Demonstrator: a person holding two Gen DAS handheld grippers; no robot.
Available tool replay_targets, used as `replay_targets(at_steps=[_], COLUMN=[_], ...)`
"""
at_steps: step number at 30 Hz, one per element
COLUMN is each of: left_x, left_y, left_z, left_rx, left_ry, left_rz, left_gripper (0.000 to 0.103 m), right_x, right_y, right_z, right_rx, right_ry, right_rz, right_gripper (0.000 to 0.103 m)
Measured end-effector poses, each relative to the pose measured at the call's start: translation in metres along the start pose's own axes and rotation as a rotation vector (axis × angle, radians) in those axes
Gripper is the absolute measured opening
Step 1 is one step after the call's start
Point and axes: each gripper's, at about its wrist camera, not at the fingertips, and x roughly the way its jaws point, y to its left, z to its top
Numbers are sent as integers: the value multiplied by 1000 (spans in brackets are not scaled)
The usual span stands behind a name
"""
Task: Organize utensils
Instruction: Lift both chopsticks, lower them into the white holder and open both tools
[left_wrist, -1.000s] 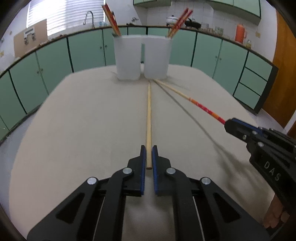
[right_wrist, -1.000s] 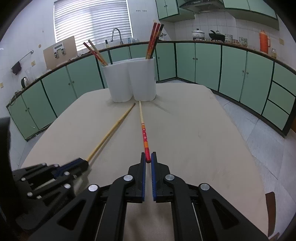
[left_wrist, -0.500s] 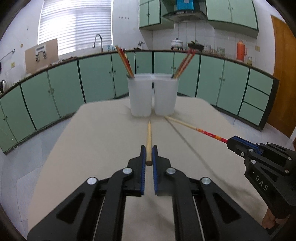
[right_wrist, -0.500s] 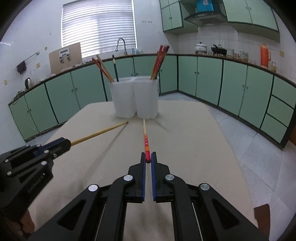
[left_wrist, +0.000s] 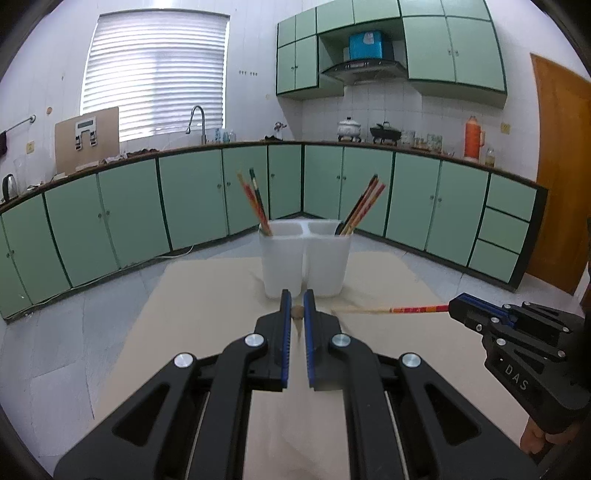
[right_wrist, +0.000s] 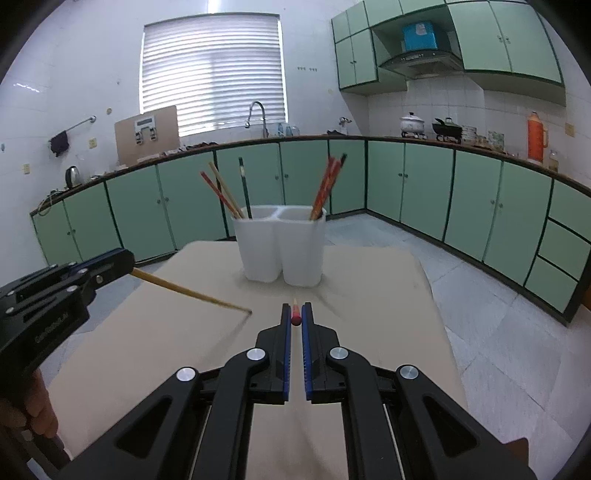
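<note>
Closest to the camera on the left side, the left gripper (left_wrist: 297, 314) has its two claws squeezed tight on the end of a plain wooden chopstick (right_wrist: 184, 290). From the other camera you can see this stick poking out of the claws and slanting down, with its thin tip right near the table (right_wrist: 369, 280); you cannot tell if the tip touches. On the right side, the right gripper (right_wrist: 294, 319) is pinched shut on the red end of a red-handled chopstick (left_wrist: 399, 309). That stick is up in the air above the table and points toward the middle. A bit of a hand (right_wrist: 37, 410) shows under the left gripper.

Farther out on the tan table stands a white holder (left_wrist: 304, 258) with two cups stuck together side by side. Some chopsticks (right_wrist: 225, 194) lean in the left cup, and more red ones (right_wrist: 327, 186) lean in the right cup.

Way behind the table, green cabinets (left_wrist: 192, 195) run along the wall. On the counter sit a sink tap (left_wrist: 195, 122), two pots (left_wrist: 369, 129) and an orange flask (left_wrist: 474, 136). A window with blinds (left_wrist: 155, 74) is up high.
</note>
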Motion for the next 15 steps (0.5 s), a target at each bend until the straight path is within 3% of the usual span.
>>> replay_targets(at_steps=[15], left_x=[-8], left_y=[8], left_z=[44], left_rx=[-44], left_ry=[-66], left_rz=[-61], left_gripper=[6], right_x=[-10], right_y=[-7], right_z=[70], right_rx=[4], right_ry=[-30], right_rz=[125], right_gripper=[6])
